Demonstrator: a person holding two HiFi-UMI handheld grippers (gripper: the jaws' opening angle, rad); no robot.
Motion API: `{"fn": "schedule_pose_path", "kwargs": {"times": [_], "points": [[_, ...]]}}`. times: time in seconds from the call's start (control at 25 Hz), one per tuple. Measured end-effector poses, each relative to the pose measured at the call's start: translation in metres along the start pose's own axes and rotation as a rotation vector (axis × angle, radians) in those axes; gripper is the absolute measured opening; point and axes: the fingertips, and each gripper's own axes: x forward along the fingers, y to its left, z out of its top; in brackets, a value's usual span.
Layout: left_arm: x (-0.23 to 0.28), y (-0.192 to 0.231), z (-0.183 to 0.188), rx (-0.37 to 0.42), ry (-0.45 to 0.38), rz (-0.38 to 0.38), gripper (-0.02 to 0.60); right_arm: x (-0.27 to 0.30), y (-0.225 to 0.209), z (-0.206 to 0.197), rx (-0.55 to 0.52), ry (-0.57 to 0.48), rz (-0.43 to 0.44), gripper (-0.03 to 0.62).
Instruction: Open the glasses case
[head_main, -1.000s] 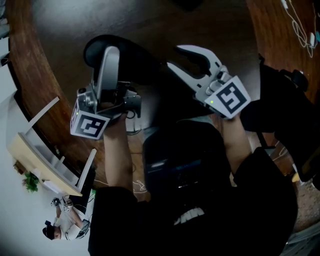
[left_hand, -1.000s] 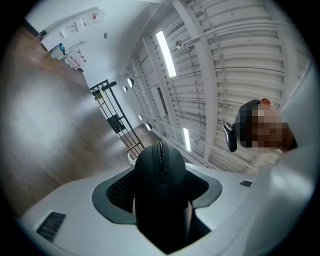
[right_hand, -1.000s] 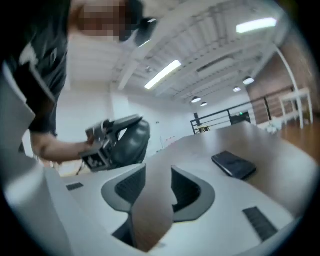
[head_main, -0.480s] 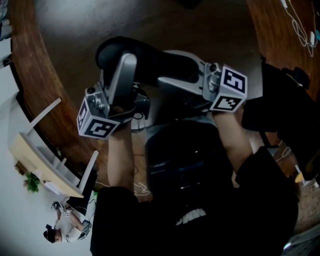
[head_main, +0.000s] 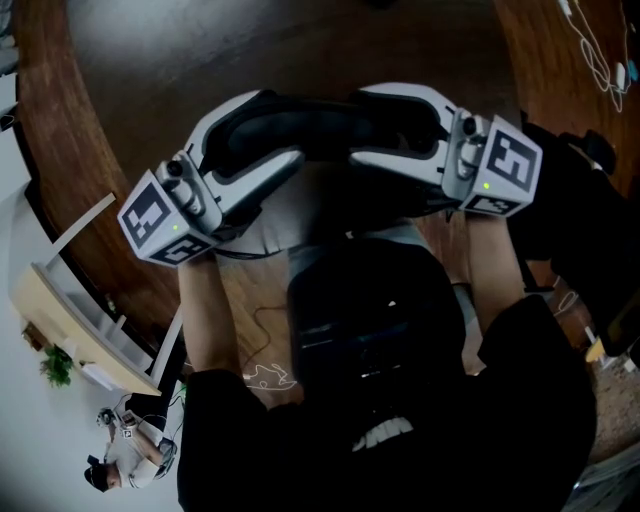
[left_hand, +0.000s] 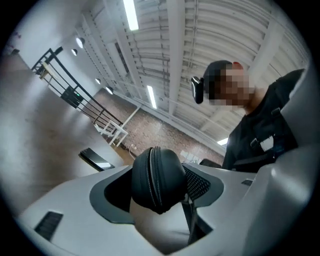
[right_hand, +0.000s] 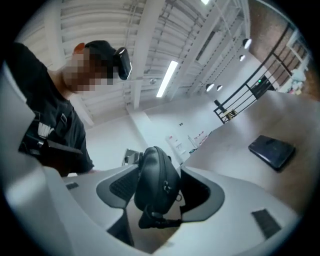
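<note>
The big brown table (head_main: 250, 50) is under everything. Over it, the left gripper (head_main: 272, 132) and the right gripper (head_main: 365, 128) come together, one at each end of the black glasses case (head_main: 315, 130). The case sits between them, zipped shut. I cannot tell if it rests on the table.

The left jaws have just been opening a bit, with one end of the case between them. Both pads look like they press on it. The right jaws have just been closing on the other end, and they hug it too. A small zip tab (right_hand: 165, 187) hangs there.

What could go wrong? If the left jaws open more, that end may slip out and the case could swing or drop. If both grippers squeeze the two halves together, the case cannot open. The zip tab is tiny and the jaws are fat, so a grab at it may miss or slide off.
</note>
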Motion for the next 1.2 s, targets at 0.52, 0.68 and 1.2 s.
{"fn": "schedule_pose_path", "kwargs": {"times": [0.52, 0.68, 1.2], "points": [[-0.014, 0.007, -0.069, 0.353, 0.593, 0.113, 0.298, 0.019, 0.019, -0.002, -0.355, 0.228, 0.025, 0.278], [-0.020, 0.012, -0.086, 0.420, 0.676, 0.115, 0.301, 0.032, 0.029, 0.002, -0.380, 0.222, 0.069, 0.275], [-0.009, 0.026, -0.108, 0.577, 0.730, 0.114, 0.312, 0.056, 0.040, 0.007, -0.435, 0.199, 0.121, 0.265]]}}
